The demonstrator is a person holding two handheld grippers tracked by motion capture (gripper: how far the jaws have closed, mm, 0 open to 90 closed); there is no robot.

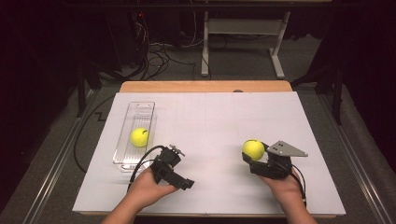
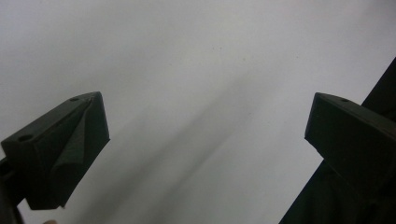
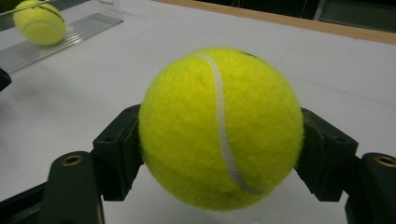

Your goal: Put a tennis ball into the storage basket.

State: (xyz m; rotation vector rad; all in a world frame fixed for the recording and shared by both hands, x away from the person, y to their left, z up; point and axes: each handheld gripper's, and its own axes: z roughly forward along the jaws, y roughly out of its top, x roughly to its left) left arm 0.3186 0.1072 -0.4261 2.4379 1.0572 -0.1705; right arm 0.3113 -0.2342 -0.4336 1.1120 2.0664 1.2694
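My right gripper point(image 1: 254, 156) is shut on a yellow tennis ball point(image 1: 253, 149) at the right of the white table, a little above the surface. In the right gripper view the ball point(image 3: 219, 128) sits squeezed between both black pads point(image 3: 119, 151). A second tennis ball point(image 1: 139, 136) lies in a clear plastic tray point(image 1: 140, 108) at the left, also seen far off as the ball point(image 3: 39, 21) on the ribbed tray point(image 3: 74, 35). My left gripper point(image 1: 180, 167) rests near the tray's front end, open. Its jaws stand wide apart over bare table with nothing between them point(image 2: 205, 126).
A white sheet point(image 1: 210, 116) covers the table, with a wooden edge point(image 1: 205, 86) at the back. Cables point(image 1: 154, 58) and a white desk frame point(image 1: 243, 32) lie on the dark floor beyond. Metal rails point(image 1: 60, 154) run along both sides of the table.
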